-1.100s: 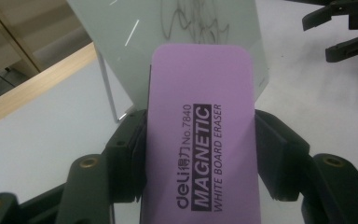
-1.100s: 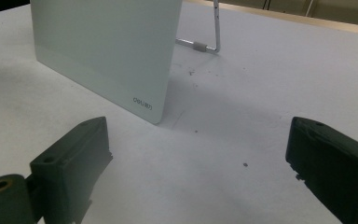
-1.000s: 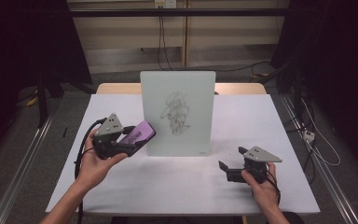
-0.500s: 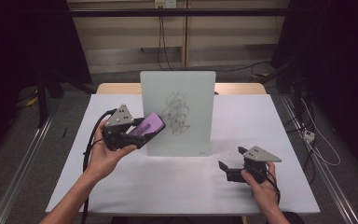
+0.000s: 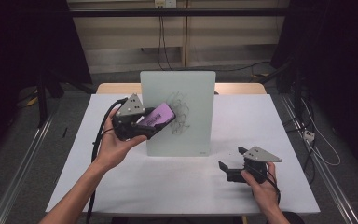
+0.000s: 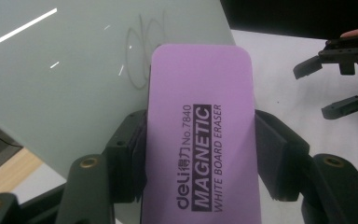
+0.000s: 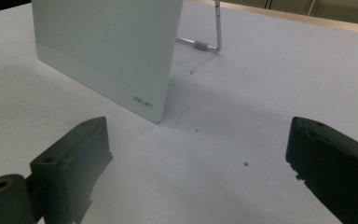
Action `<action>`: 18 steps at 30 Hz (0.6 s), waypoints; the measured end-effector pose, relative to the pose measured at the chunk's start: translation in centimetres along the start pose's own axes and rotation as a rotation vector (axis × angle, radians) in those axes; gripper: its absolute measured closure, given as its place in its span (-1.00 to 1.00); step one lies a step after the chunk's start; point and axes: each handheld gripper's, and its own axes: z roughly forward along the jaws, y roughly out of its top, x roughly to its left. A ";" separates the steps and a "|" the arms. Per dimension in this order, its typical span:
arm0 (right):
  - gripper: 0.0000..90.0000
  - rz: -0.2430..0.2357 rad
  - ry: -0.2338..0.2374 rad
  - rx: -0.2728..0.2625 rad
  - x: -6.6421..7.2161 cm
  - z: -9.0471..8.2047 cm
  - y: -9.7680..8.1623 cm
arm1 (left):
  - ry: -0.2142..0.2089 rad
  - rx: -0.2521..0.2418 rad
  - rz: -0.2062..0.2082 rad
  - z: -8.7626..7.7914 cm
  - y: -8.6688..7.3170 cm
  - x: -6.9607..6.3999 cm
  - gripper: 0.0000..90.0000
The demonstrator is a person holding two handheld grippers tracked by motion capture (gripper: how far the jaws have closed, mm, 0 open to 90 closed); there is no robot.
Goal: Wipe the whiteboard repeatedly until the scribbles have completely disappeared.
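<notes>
One purple eraser [image 5: 156, 116] lengthwise in clenched left tongs [image 5: 142, 125], tip toward whiteboard [image 5: 191, 88]; right tongs [image 5: 228, 168] released.

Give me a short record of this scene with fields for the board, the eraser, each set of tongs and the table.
board: whiteboard standing upright on its stand, dark scribble near its middle
eraser: purple magnetic eraser, near the scribble
left tongs: left tongs shut on the eraser, raised toward the board
right tongs: right tongs open, holding nothing, low over the table
table: white table
</notes>
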 end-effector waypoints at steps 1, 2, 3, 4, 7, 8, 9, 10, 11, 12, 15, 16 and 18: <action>-0.87 0.000 0.000 0.000 0.0 0.0 0.0 | 0.009 0.006 0.021 0.0 0.3 -0.1 -0.09; -0.87 0.000 0.000 -0.001 0.0 0.0 0.0 | 0.009 0.006 0.028 0.1 0.5 -0.2 -0.09; -0.87 0.000 0.000 -0.001 0.0 0.0 0.0 | 0.007 0.006 0.032 0.1 0.6 -0.2 -0.09; -0.87 0.000 -0.001 -0.002 0.0 0.0 0.0 | 0.003 0.002 0.029 0.3 0.8 -0.2 -0.09; -0.87 0.002 -0.002 0.000 0.0 0.0 0.0 | 0.000 -0.005 0.032 0.6 1.1 0.0 -0.09; -0.87 0.001 -0.001 -0.001 0.0 0.0 0.0 | -0.006 -0.008 0.035 0.7 1.2 0.1 -0.09; -0.87 0.000 -0.001 -0.001 0.0 0.0 0.0 | -0.012 -0.017 0.034 0.7 1.3 0.2 -0.09; -0.87 0.000 -0.001 -0.001 0.0 0.0 0.0 | -0.010 -0.013 0.042 0.8 1.4 0.4 -0.09; -0.87 0.000 0.000 -0.001 0.0 0.0 0.0 | -0.009 -0.018 0.035 0.8 1.5 0.4 -0.09; -0.87 0.000 0.000 -0.001 0.0 0.0 0.0 | -0.012 -0.023 0.040 0.9 1.6 0.5 -0.09; -0.87 0.001 -0.001 -0.001 0.0 0.0 0.0 | -0.015 -0.023 0.036 1.2 1.9 0.8 -0.09; -0.87 0.001 0.000 -0.002 0.0 0.0 0.0 | -0.015 -0.024 0.040 1.3 2.0 0.9 -0.09; -0.87 0.001 0.000 -0.002 0.0 0.0 0.0 | -0.019 -0.026 0.039 1.4 2.3 1.1 -0.09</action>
